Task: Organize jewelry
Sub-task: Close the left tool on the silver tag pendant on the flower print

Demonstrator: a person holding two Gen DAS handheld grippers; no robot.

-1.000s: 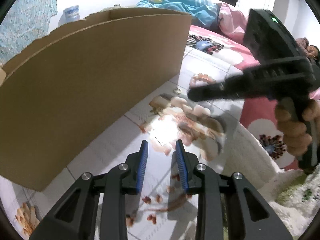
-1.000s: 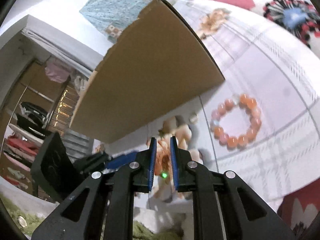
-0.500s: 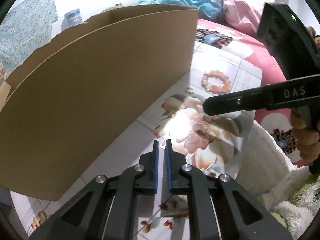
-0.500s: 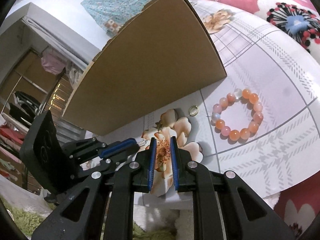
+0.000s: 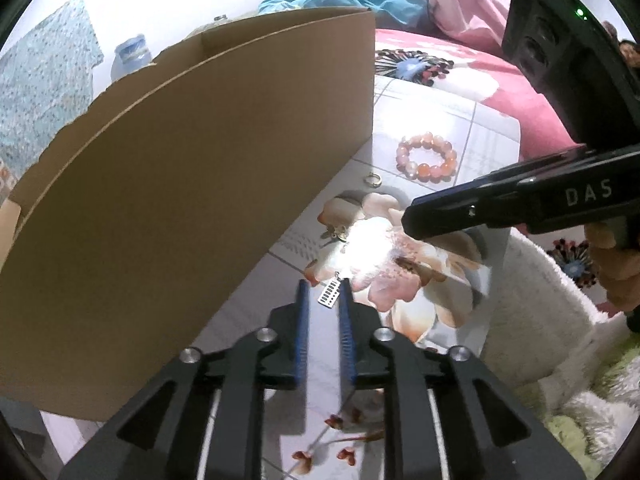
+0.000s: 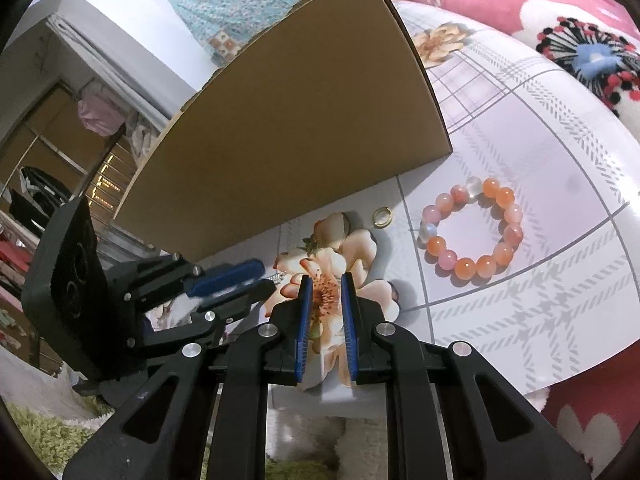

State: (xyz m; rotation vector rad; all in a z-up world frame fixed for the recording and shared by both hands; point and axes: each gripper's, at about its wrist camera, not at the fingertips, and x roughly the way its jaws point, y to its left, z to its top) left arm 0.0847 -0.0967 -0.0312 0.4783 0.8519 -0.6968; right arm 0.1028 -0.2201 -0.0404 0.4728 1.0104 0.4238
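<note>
- The left tool [image 5: 324, 292] has its jaws opening, a narrow gap between the blue pads; a small silver tag [image 5: 329, 295] shows in that gap at the tips, and whether a pad touches it cannot be told.
- The right tool [image 6: 324, 280] hangs over the flower print, jaws slightly apart and gripping nothing.
- The bracelet [image 6: 472, 227] lies on the sheet [image 6: 540, 184] right of the box [image 6: 288, 136].
- The ring [image 6: 383, 216] lies between bracelet and box, apart from both.

Bead bracelet [image 6: 472, 228] at two o'clock, gold ring [image 6: 382, 216] just beside; cardboard box [image 6: 288, 136] at twelve; left gripper [image 6: 256, 278] at nine.
</note>
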